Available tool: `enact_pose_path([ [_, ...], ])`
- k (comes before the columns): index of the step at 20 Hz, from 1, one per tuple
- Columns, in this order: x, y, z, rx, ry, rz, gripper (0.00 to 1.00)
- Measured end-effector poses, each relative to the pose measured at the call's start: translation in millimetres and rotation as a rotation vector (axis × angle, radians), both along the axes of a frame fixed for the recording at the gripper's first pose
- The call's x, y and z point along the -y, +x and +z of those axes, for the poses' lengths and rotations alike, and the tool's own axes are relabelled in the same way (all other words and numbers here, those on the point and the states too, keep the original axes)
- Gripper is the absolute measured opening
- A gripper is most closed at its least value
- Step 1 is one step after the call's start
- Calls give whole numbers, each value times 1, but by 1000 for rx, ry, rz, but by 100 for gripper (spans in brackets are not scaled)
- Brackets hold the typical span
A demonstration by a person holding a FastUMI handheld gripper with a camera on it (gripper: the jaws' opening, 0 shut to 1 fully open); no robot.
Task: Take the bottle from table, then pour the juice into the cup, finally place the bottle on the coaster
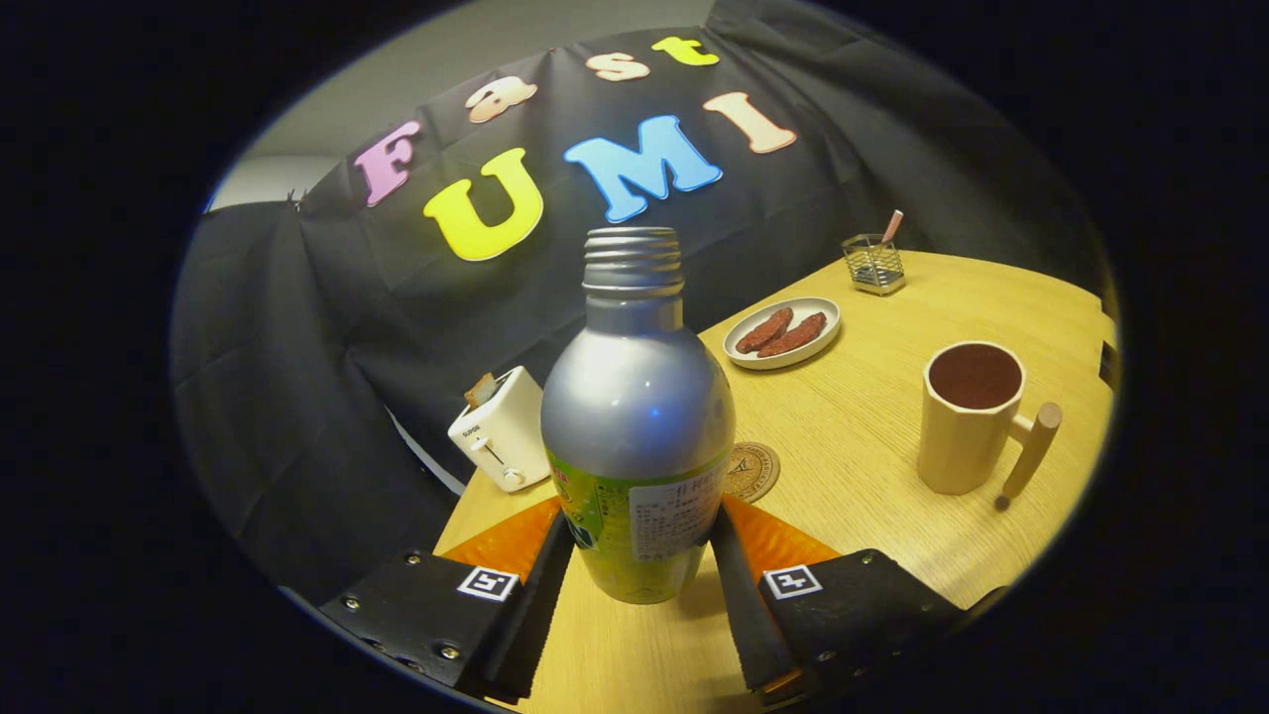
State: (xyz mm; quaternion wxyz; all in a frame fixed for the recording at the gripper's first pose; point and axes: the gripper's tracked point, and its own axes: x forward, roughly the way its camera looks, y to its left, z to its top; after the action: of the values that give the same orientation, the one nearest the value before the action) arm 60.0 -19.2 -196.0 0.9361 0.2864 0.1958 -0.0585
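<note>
Your claw (639, 570) grips the bottle (636, 416) low in the centre of the frame: both fingers (540, 590) press against its lower, labelled part, 1 on each side. The bottle stands upright in the grip, its silver shoulder and threaded neck rising toward the middle of the frame, and its mouth has no cap on it. Its base seems to sit just above the tabletop (863, 436), with a shadow under it, though you cannot tell for sure whether it touches.

Just right of the bottle and partly hidden behind it lies the round coaster (753, 471), flat on the tabletop. Further right, at mid-height, the cup (967, 416) stands upright with its handle pointing right; a dark fill shows inside it.

Above the coaster, toward the upper right, a plate (783, 332) carries 2 brown pieces of food. Beyond it a small wire holder (874, 263) stands near the far edge. Left of the bottle a white toaster (501, 428) sits at the tabletop's left edge, a slice showing in its slot.
</note>
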Motion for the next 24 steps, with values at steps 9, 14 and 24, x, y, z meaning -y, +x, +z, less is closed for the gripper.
enact_pose_path([
  [9,40,-9,-7,6,172,-95,75],
  [14,47,-6,-13,1,280,-127,75],
  [24,52,-1,-35,-29,507,-172,75],
])
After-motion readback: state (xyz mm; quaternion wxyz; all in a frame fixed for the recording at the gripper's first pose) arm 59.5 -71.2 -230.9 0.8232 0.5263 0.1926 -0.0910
